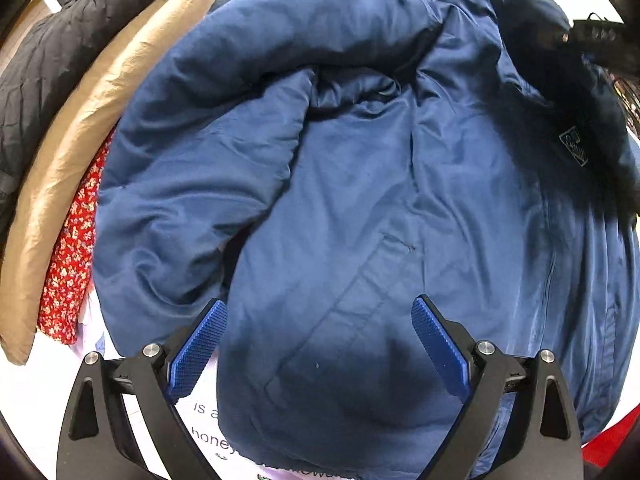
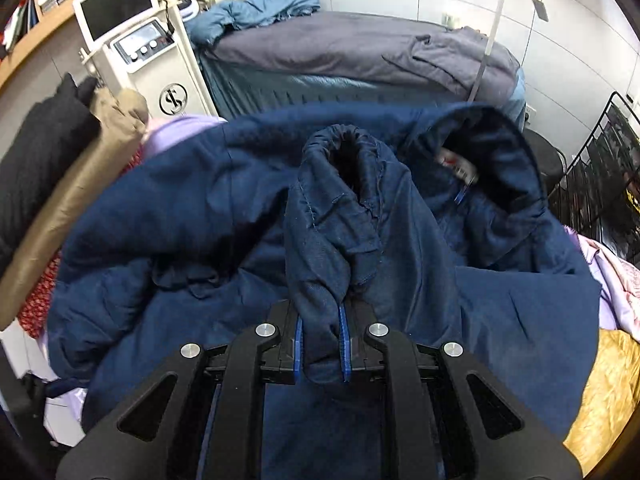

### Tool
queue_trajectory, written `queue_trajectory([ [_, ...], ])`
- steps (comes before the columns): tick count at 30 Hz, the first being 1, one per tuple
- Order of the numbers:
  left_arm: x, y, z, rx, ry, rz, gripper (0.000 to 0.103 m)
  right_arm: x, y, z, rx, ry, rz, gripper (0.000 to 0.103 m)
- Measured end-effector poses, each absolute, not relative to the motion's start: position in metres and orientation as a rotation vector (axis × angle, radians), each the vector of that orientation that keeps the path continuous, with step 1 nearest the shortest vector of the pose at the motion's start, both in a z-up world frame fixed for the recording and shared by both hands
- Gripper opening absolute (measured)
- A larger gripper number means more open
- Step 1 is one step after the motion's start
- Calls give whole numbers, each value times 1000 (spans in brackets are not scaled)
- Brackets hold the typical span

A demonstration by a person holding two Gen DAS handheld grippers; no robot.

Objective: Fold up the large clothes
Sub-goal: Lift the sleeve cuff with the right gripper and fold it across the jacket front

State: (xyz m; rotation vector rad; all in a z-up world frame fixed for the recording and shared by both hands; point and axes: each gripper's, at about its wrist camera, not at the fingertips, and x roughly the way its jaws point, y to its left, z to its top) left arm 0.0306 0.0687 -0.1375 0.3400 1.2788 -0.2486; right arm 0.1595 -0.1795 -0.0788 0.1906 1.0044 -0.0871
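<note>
A large navy blue padded jacket (image 1: 360, 184) lies spread over the work surface, lining side up, with a dark fur-trimmed hood (image 1: 560, 92) at the upper right. My left gripper (image 1: 320, 320) is open just above the jacket's lower hem, one finger on each side of a fabric bulge, gripping nothing. My right gripper (image 2: 320, 340) is shut on the jacket's sleeve (image 2: 336, 220), near its cuff, and holds it up over the jacket body (image 2: 180, 208). The cuff opening faces away from the camera.
A tan garment (image 1: 80, 128), a black coat (image 1: 48, 48) and a red floral cloth (image 1: 72, 252) lie piled at the left. A white machine with a screen (image 2: 132, 36) and a grey-covered bed (image 2: 340, 52) stand behind. A black wire rack (image 2: 600, 168) and gold fabric (image 2: 600, 392) are at the right.
</note>
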Motion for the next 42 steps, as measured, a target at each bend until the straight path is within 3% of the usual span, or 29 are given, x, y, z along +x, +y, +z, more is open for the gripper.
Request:
queue_trajectory([
  [6,34,65,-136,353,1259,-256,91,177,-184,-90,244,1023,-95,21],
  [8,34,62,-138,356,1262,-262,91,184,-180,-94,274,1037,-52,39],
  [10,33,58,-140,368,1259,-270,91,191,-170,-101,292,1076,16,83],
  [18,29,45,-143,369,1265,-284,91,174,-145,-109,282,1143,101,84],
  [27,32,25,-147,404,1247,-326,91,109,-240,-95,442,1018,-177,86],
  [35,31,-13,-139,425,1192,-399,91,84,-314,-144,423,1159,-488,86],
  [42,53,-88,-141,489,1131,-503,87,84,-306,-179,235,1268,-452,89],
])
